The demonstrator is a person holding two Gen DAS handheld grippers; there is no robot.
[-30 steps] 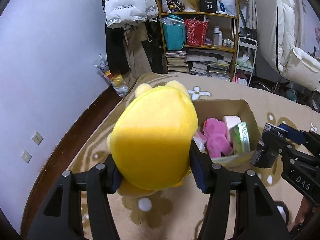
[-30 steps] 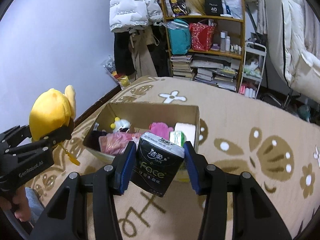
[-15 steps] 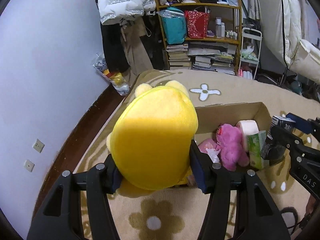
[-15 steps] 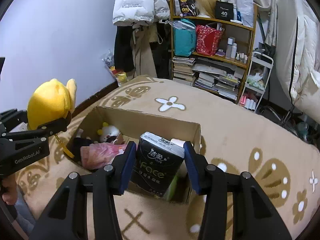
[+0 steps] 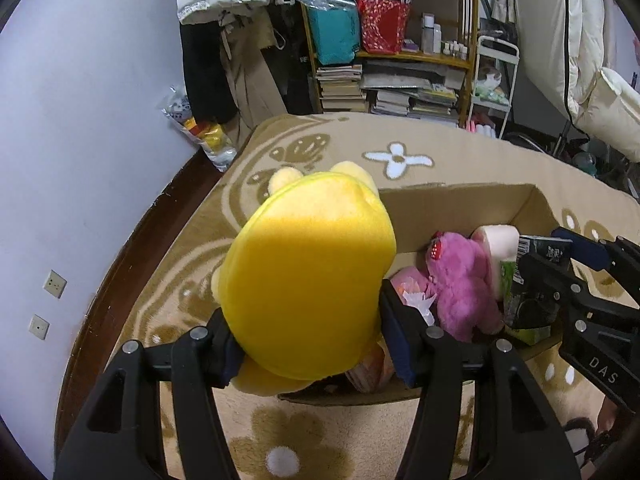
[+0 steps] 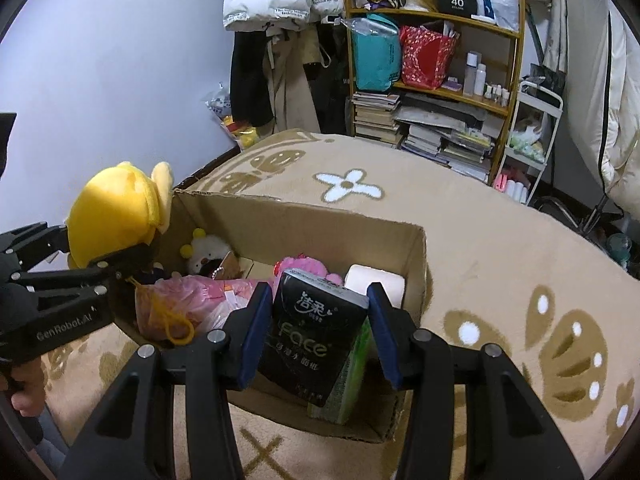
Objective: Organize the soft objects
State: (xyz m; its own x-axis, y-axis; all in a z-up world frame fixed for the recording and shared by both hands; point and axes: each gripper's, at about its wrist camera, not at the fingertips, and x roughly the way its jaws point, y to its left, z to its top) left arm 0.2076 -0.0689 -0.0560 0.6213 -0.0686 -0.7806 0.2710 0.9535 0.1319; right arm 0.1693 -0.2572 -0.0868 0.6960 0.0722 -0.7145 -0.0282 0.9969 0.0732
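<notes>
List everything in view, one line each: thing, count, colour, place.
yellow plush toy: one, yellow, held over the box's left end
black tissue pack: one, black, held over the box's right end
cardboard box: one, brown, on the rug
pink plush toy: one, pink, in the box
white plush toy: one, white, in the box's far corner
tissue roll: one, white, in the box
rug: one, beige, underneath
bookshelf: one, wooden, behind
left gripper: black, jaws on the yellow toy
right gripper: black, jaws on the pack

Dim indoor light from above; a shadow crosses the yellow plush toy (image 5: 308,280). Both views are sharp, with strong fisheye bending and dark vignetted corners.
</notes>
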